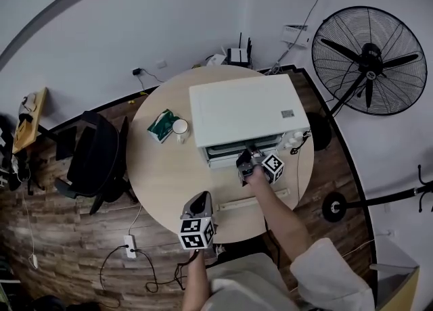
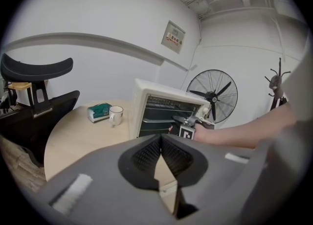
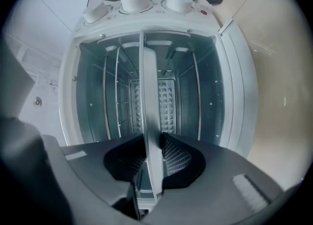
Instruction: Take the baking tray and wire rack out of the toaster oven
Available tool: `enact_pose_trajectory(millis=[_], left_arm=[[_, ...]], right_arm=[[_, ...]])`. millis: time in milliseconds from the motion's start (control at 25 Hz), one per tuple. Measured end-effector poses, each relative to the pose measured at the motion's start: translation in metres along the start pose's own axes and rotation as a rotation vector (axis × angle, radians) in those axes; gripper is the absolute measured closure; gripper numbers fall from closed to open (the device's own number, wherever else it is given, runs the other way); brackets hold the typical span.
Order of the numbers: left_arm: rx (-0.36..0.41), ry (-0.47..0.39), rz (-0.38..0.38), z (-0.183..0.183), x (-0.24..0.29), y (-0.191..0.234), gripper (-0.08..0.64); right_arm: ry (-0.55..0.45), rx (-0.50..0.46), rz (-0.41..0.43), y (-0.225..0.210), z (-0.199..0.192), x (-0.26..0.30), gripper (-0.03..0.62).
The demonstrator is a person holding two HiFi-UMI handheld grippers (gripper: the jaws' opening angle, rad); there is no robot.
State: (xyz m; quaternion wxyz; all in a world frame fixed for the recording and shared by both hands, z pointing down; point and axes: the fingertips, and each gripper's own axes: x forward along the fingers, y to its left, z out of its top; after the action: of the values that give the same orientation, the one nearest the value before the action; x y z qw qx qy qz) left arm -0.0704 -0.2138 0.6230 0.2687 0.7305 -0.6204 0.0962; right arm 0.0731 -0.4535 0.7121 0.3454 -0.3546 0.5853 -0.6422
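Note:
The white toaster oven (image 1: 243, 107) stands on the round wooden table (image 1: 162, 181) with its door (image 3: 238, 87) dropped open. My right gripper (image 3: 151, 158) is at the oven mouth, rolled onto its side, and is shut on the front rim of the metal baking tray (image 3: 148, 97), which runs edge-on into the cavity. The wire rack (image 3: 117, 97) sits on a separate rail level inside, beside the tray. In the head view the right gripper (image 1: 245, 161) is at the oven's front. My left gripper (image 1: 200, 201) hovers near the table's front edge, shut and empty, pointing at the oven (image 2: 146, 92).
A white mug (image 1: 180, 128) and a green packet (image 1: 162, 125) lie left of the oven. A white power strip (image 1: 250, 201) lies on the table in front. A standing fan (image 1: 369, 59) is at the right, and a black chair (image 1: 95, 157) at the left.

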Motion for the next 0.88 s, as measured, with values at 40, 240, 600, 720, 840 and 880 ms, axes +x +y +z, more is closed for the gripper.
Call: enact_pose_trajectory(millis=[40,240,600,720,840,880], left_arm=[[0.002,0.000,-0.001,-0.001,-0.001,0.000,0.503],[0.007,0.006,-0.008,-0.007,-0.004,0.002,0.503],[-0.009,0.007,-0.036,-0.012,-0.004,-0.002,0.503],[0.001,0.007,-0.046,-0.011,-0.006,-0.005,0.503],[0.007,0.000,-0.053,-0.009,-0.007,-0.006,0.503],[0.005,0.000,-0.054,-0.009,-0.007,-0.005,0.503]], right_arm=[[0.000,-0.002,-0.001,0.000,-0.001,-0.002,0.512],[-0.006,-0.001,0.004,-0.002,-0.004,-0.014,0.514],[0.000,0.009,0.000,-0.002,-0.010,-0.038,0.512],[0.004,0.007,0.000,-0.005,-0.011,-0.047,0.514],[0.015,0.000,0.007,-0.003,-0.012,-0.053,0.513],[0.018,-0.004,0.006,-0.002,-0.013,-0.056,0.514]])
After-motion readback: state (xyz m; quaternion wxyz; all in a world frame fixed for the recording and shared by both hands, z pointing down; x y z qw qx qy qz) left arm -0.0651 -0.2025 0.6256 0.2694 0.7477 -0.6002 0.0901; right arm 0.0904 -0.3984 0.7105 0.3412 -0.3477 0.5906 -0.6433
